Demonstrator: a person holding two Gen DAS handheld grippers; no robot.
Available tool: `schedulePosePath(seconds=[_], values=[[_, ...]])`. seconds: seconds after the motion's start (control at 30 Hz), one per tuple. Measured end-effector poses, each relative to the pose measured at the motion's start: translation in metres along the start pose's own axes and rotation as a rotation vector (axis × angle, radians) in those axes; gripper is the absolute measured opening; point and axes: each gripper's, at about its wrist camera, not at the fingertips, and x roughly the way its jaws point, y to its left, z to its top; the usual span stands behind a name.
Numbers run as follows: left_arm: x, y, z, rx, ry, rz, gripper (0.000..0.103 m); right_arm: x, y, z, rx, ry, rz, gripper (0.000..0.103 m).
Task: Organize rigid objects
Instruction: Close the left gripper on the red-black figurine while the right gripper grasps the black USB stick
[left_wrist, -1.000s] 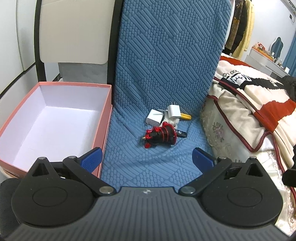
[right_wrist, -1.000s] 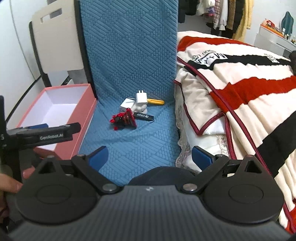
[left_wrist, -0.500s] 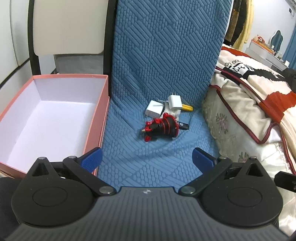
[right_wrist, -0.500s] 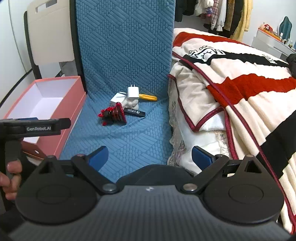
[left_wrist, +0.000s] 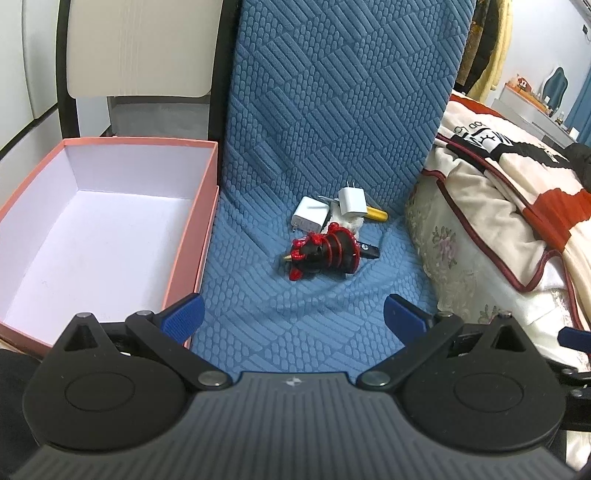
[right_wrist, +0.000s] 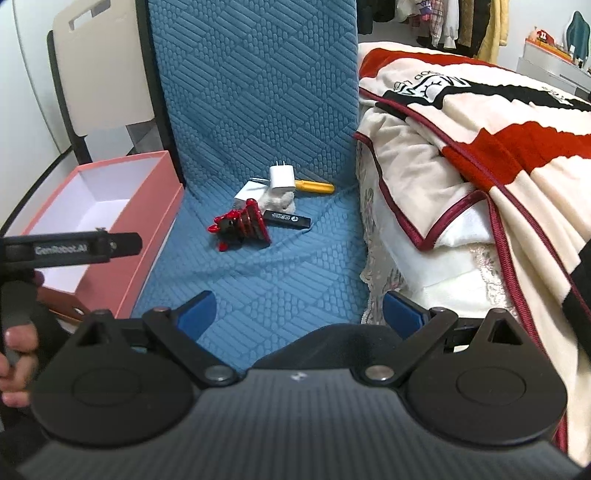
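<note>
The left claw (left_wrist: 293, 314) is seen spread wide with nothing held between its blue pads, and the right claw (right_wrist: 299, 314) is likewise spread wide and empty. Both are held above the front edge of the blue quilted seat (left_wrist: 295, 325). A small heap of objects is gathered near the back edge of the seat, where it meets the backrest. A red and black figure (left_wrist: 325, 253) is laid on its side at the front of the heap. Behind it two white plug adapters (left_wrist: 311, 218) are set, one flat and one standing with prongs up. A yellow-handled tool (right_wrist: 317, 185) is laid behind them. A black stick (right_wrist: 287, 219) bears white lettering too small to be read. An open pink box (left_wrist: 192, 236) is placed against the seat's left edge. "GenRobot.AI" is printed on the left device (right_wrist: 70, 249), seen from the right wrist.
</note>
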Motion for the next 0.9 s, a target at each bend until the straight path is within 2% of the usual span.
schedulePosePath(seconds=[0.5,0.73,0.9], values=[[0.050,-0.008,0.011,-0.017,0.037,-0.022,0.103,0.049,-0.017,0.003,0.091,-0.015,0.007,0.098],[0.084,-0.004,0.019,-0.071,0.057,-0.042,0.103,0.080,-0.025,0.017,0.151,-0.023,-0.002,0.098],[0.110,0.001,0.023,-0.145,0.065,-0.064,0.103,0.108,-0.033,0.027,0.230,-0.017,0.001,0.092]])
